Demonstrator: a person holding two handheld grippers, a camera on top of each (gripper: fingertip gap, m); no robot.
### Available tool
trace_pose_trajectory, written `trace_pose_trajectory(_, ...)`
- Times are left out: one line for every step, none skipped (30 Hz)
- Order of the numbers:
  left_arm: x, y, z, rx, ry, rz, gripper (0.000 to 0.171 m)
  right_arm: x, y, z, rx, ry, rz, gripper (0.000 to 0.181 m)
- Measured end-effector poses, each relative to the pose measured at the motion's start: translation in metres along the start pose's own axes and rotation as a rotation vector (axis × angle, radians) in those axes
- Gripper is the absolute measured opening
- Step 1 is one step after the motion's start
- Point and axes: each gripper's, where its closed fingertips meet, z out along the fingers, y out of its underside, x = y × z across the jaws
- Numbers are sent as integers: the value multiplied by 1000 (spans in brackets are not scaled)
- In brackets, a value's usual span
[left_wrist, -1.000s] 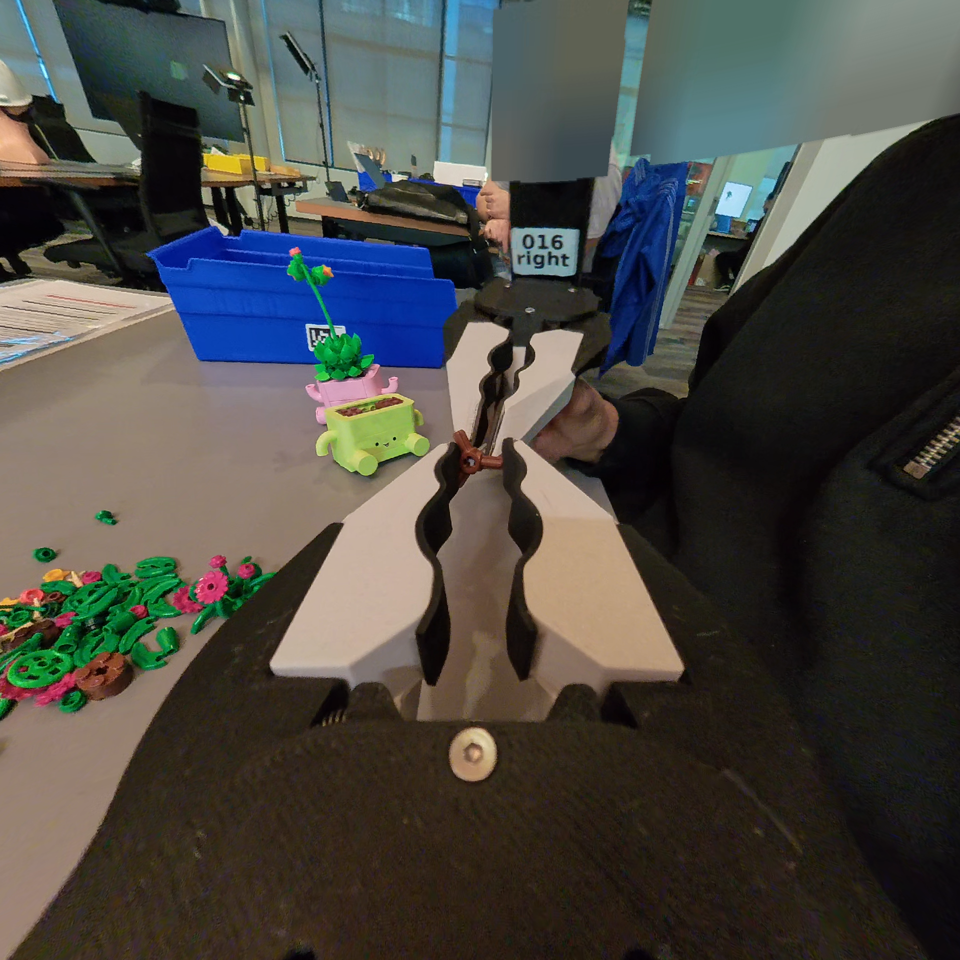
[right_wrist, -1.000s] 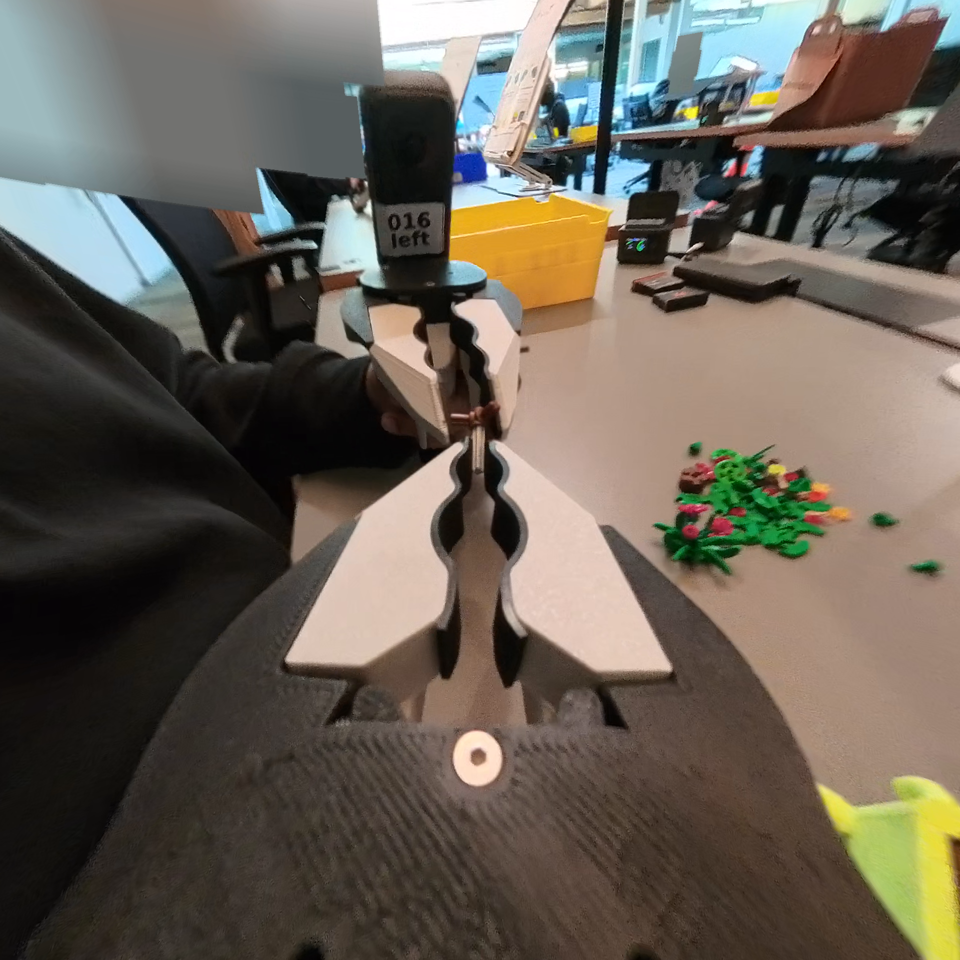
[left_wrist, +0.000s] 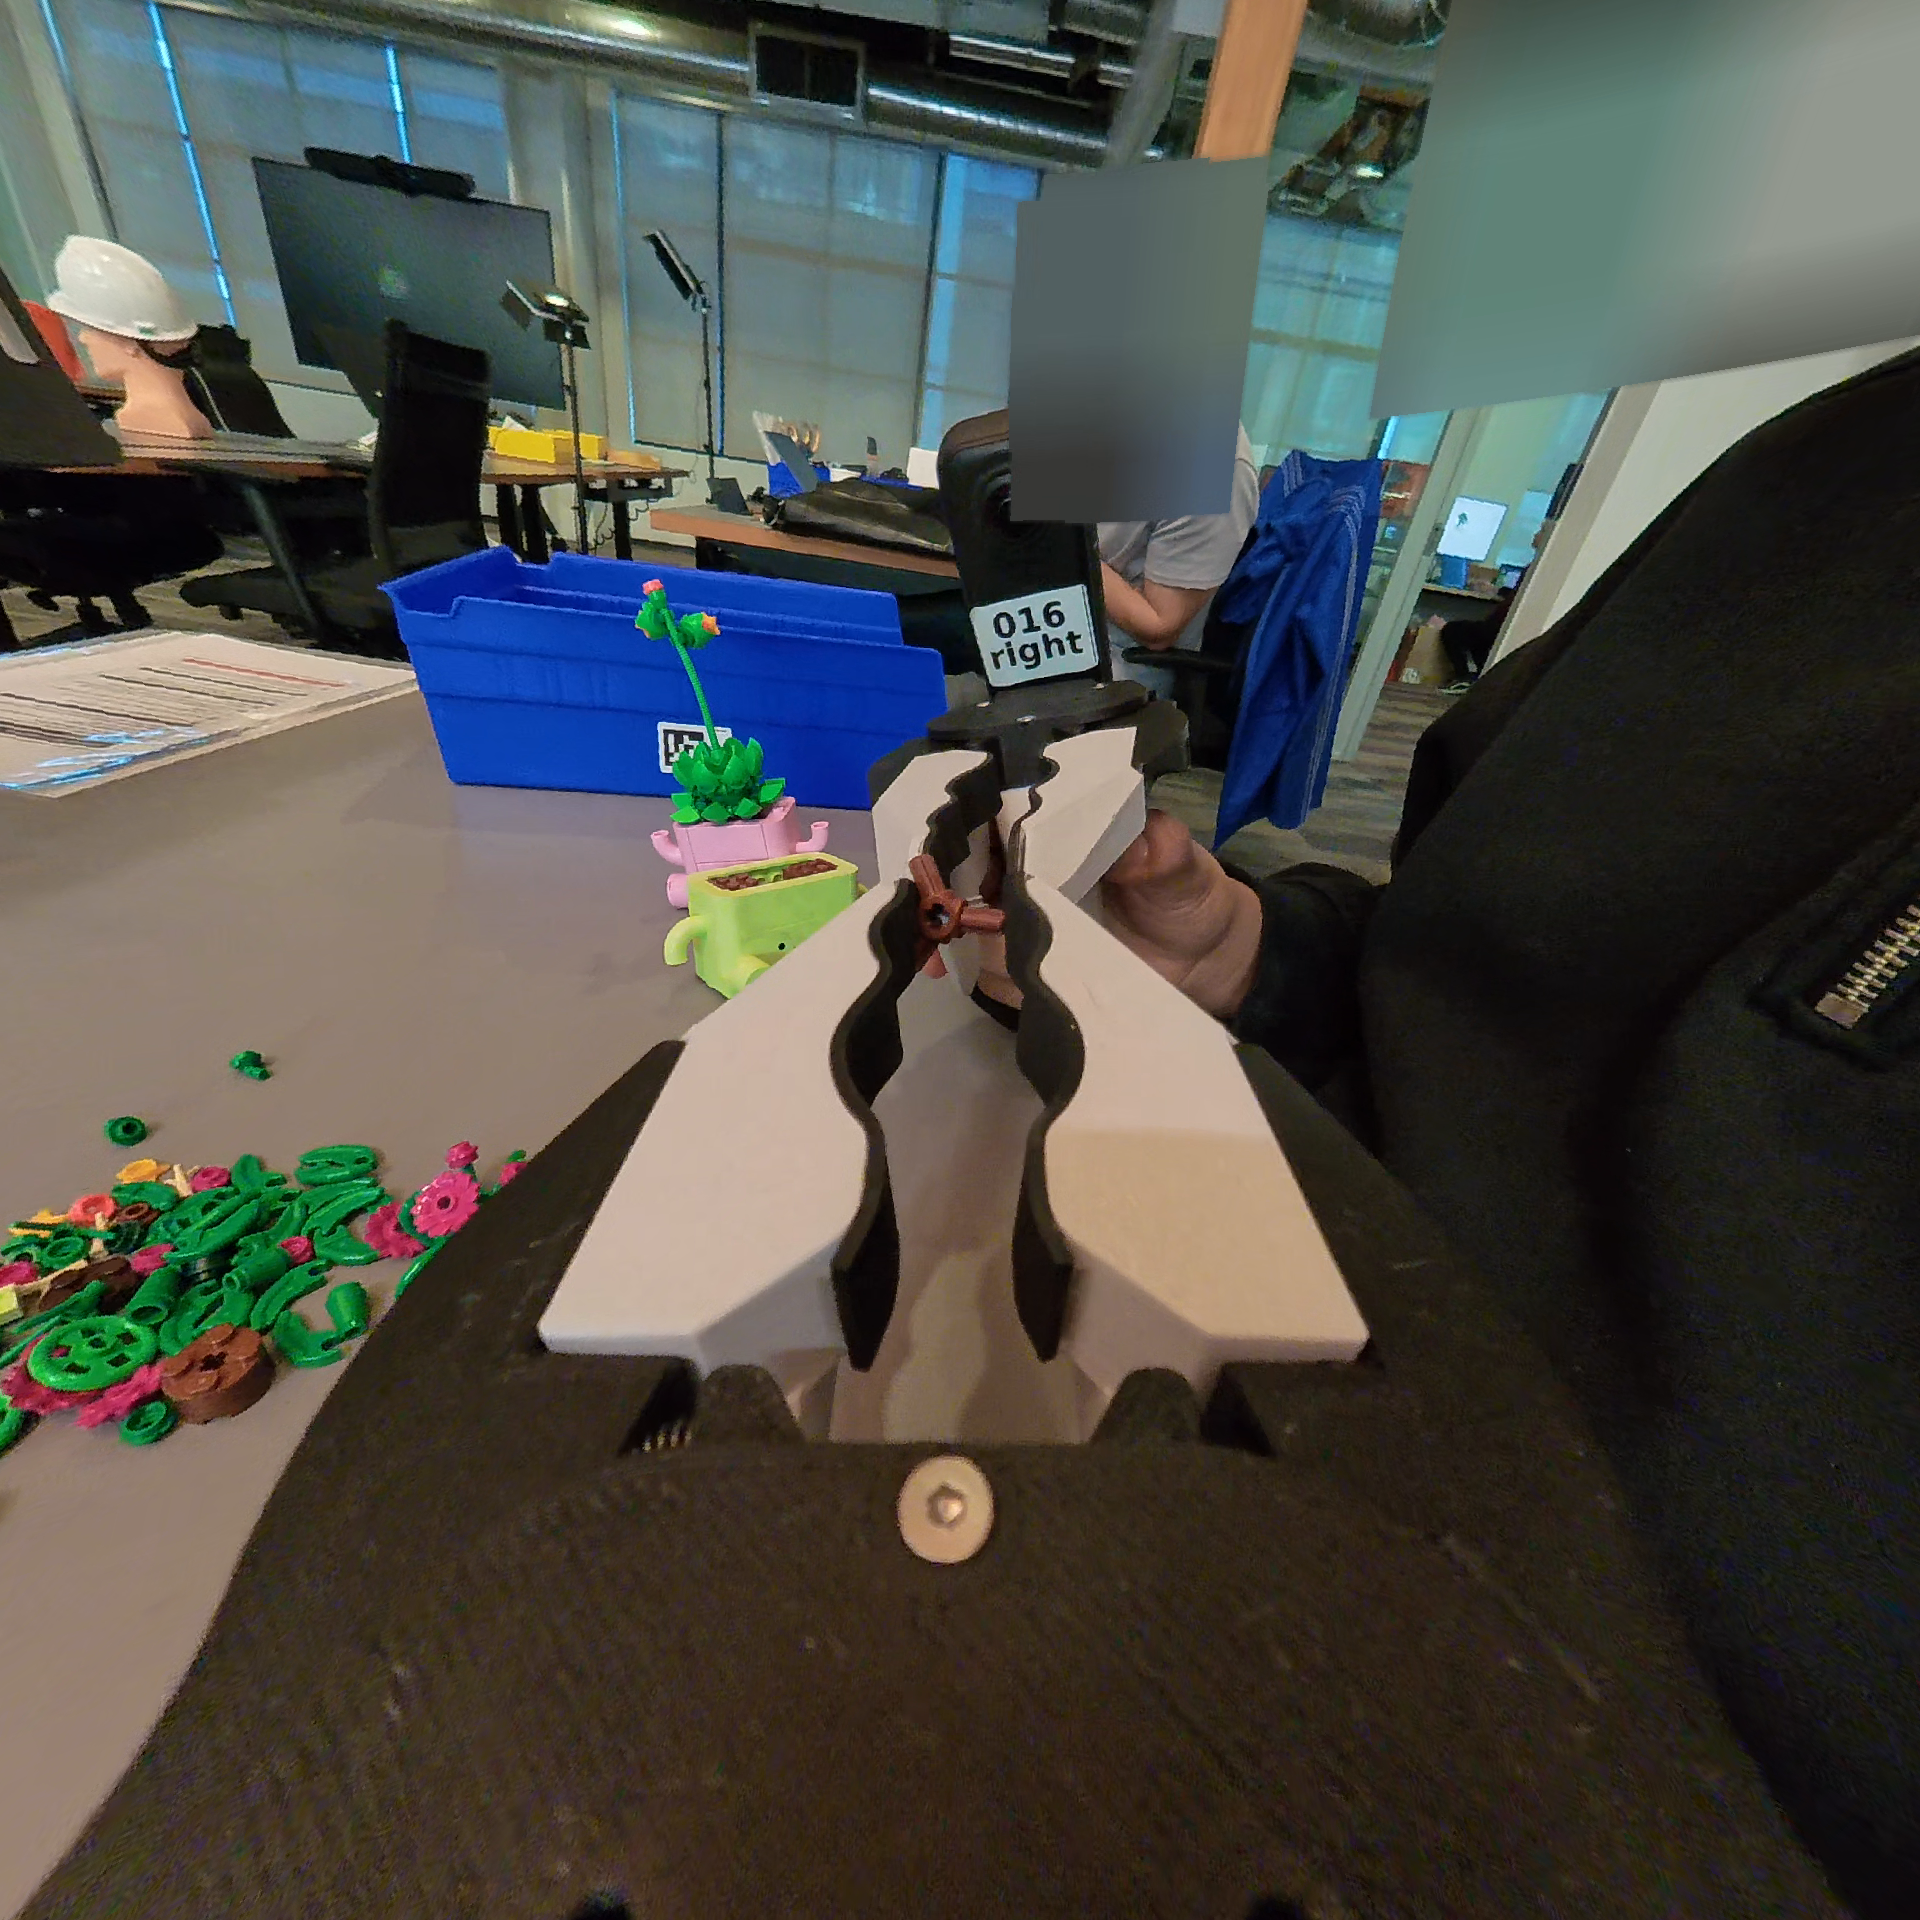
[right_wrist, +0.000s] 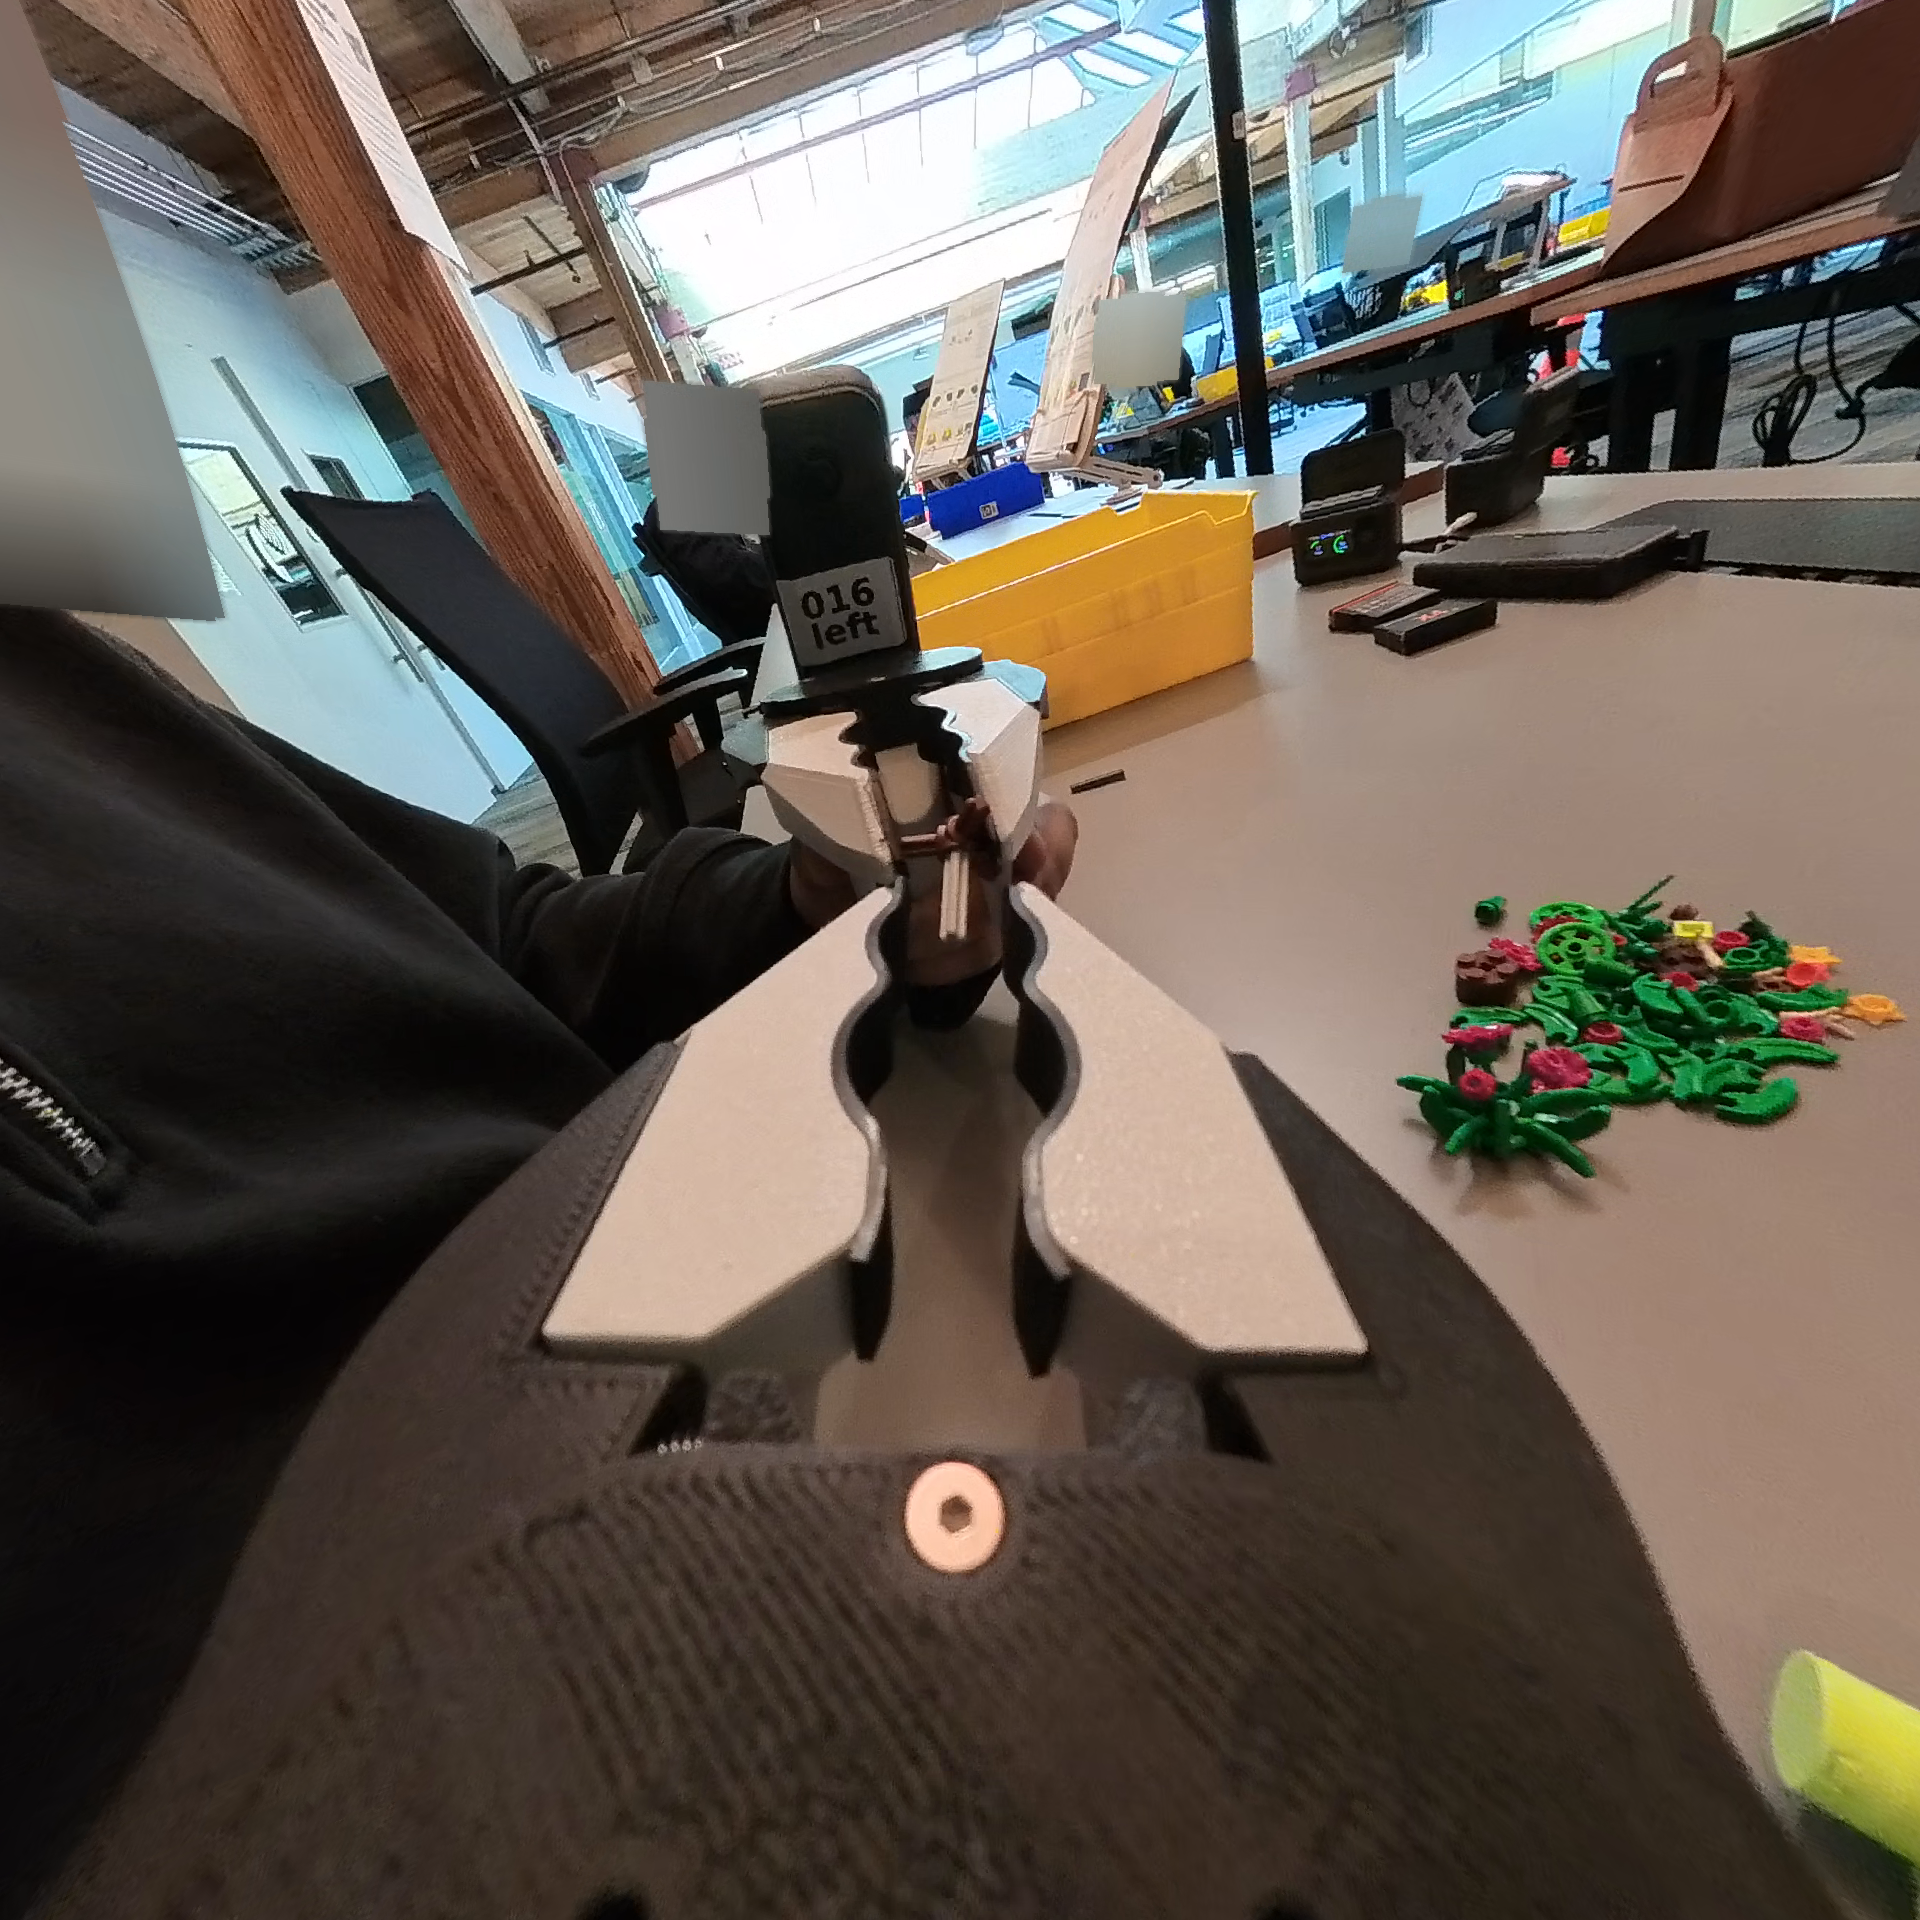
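Pinches a small brown pronged piece (left_wrist: 940, 916), a pale rod (right_wrist: 951, 904) hanging under it, in the narrow jaws of the left gripper (left_wrist: 961, 914), above the near edge of the grey table (left_wrist: 312, 935). Faces the right gripper (right_wrist: 948, 914) tip to tip, jaws parted around the rod, apart from it. Shows a loose green and pink pile (right_wrist: 1642, 1029) well apart.

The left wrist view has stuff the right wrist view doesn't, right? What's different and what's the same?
Only the left wrist view shows the blue bin and the pink pot with its tall green plant. Only the right wrist view shows the yellow bin and black devices on the table. Both show the pile of small green and pink pieces, the lime pot, and the two grippers, left gripper and right gripper, meeting around a small brown piece.
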Motion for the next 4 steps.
trace_pose_trajectory(0, 0, 0, 0, 3, -1, 12, 0, 0, 0, -1, 1, -2, 15)
trace_pose_trajectory(1, 0, 1, -1, 7, -2, 12, 0, 1, 1, -6, 3, -6, 14)
trace_pose_trajectory(2, 1, 1, -4, 11, -2, 12, 0, 2, 1, -12, 6, -11, 13)
trace_pose_trajectory(3, 2, 2, -9, 14, 0, 12, 0, 3, 2, -18, 11, -20, 11)
